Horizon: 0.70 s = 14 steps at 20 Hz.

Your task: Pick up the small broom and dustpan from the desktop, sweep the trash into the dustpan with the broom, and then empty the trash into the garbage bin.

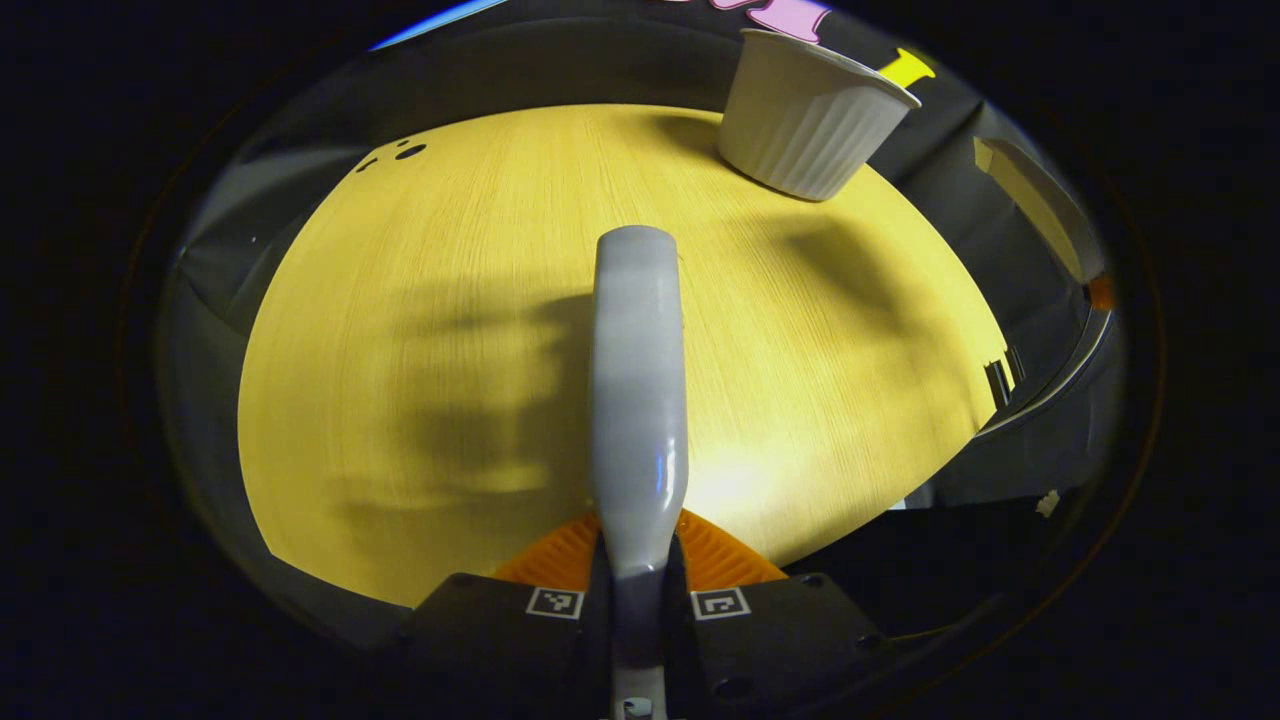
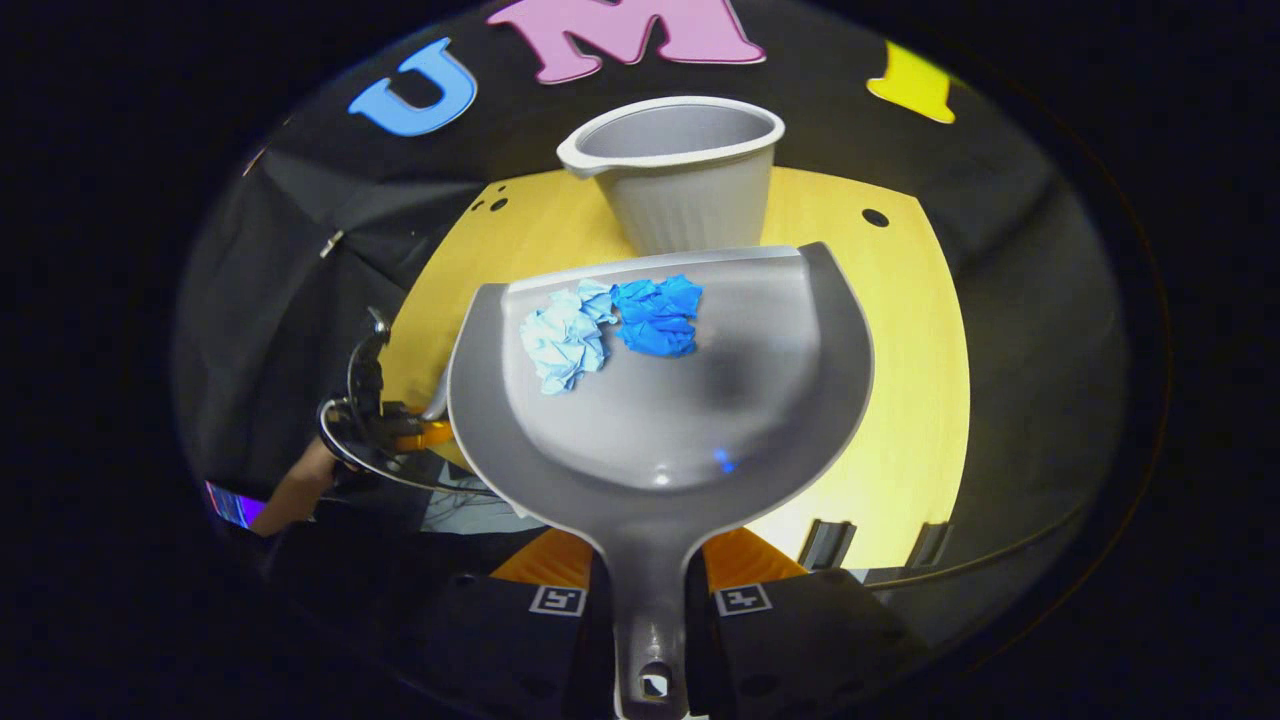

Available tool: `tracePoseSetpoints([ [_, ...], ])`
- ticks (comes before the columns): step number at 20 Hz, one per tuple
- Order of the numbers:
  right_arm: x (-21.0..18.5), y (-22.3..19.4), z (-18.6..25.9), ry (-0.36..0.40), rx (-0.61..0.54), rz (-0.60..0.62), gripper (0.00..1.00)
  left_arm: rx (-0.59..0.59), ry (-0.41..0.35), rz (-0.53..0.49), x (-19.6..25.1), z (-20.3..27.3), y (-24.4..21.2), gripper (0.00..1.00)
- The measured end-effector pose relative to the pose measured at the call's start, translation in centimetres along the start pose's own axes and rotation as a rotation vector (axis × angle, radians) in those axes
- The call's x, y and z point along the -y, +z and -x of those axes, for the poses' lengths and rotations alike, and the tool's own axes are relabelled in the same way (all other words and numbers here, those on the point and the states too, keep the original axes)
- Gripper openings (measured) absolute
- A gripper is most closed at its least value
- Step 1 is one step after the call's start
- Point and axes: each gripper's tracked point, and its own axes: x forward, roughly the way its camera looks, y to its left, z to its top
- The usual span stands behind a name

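With dustpan [image 2: 660, 400] raised: two paper wads [image 2: 610, 330].

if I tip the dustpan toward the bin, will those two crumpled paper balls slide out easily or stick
Probably easily: the two paper balls sit loose near the front lip of the dustpan, whose inside looks smooth and glossy. Crumpled paper is likely very light, so they may tumble or bounce rather than drop straight; keeping the lip over the bin seems wise.

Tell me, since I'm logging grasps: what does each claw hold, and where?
Left claw: the broom, by its handle. Right claw: the dustpan, by its handle's neck.
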Motion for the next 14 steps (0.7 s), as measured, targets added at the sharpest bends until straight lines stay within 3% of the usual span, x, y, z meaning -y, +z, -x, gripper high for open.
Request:
tracePoseSetpoints([
  [12,0.9,0.4,-2.5,-0.093,0.210,0.079,0.31,0.034,0.038,0.038,0.3,-0.2,-0.3,0.25],
  [14,0.7,0.4,-2.5,-0.077,0.221,0.087,0.31,0.047,0.036,0.056,0.3,-0.2,-0.1,0.25],
])
